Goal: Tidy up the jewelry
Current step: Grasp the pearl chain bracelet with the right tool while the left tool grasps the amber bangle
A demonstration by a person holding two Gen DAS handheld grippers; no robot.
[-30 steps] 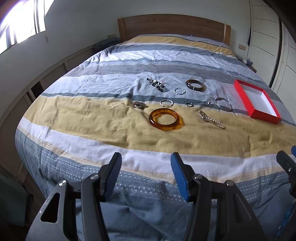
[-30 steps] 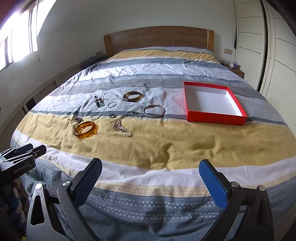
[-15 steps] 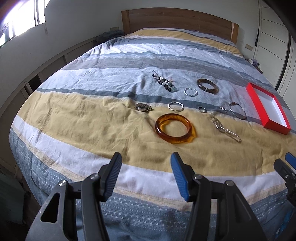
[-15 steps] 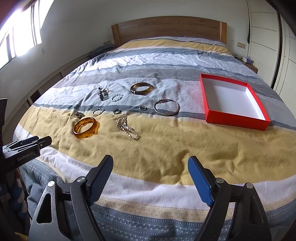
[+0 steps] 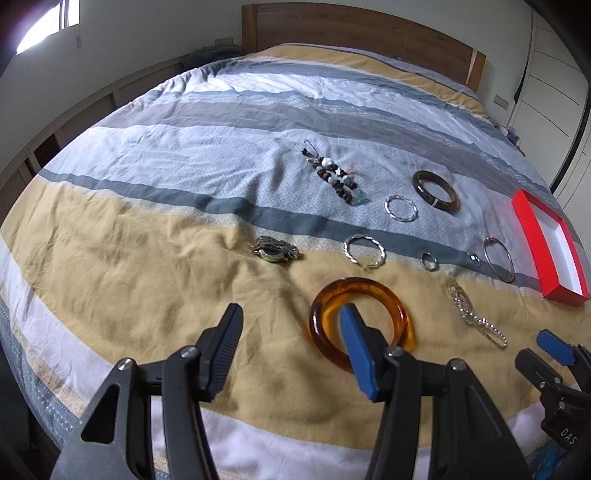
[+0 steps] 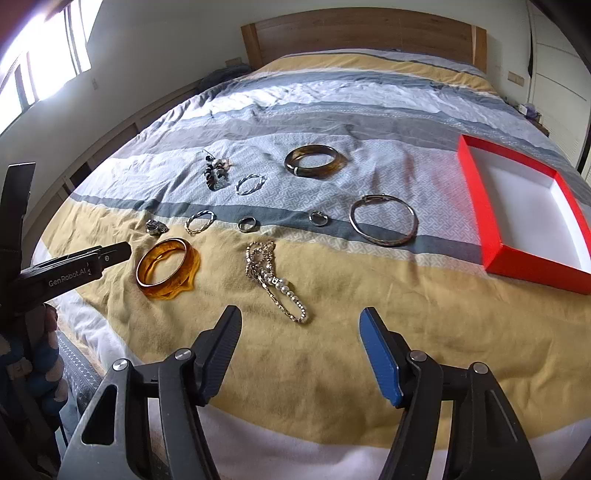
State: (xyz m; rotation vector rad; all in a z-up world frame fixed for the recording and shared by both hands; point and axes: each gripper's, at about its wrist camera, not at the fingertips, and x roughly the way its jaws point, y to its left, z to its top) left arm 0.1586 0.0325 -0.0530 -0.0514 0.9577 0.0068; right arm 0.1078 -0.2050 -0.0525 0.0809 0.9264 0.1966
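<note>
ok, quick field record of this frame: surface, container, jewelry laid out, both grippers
surface: striped bed cover
container: red box, open, nothing visible inside
nearest pieces: amber bangle, pearl chain
other pieces: brown bangle, thin silver bangle, two small rings, twisted hoops, bead cluster
left gripper: open, at the amber bangle
right gripper: open, near the pearl chain

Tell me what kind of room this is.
Almost certainly a home bedroom. A made bed with a striped duvet fills the view, a wooden headboard stands at its far end, and white closet doors line the right wall. Jewelry lies loose on the duvet beside a red box.
</note>
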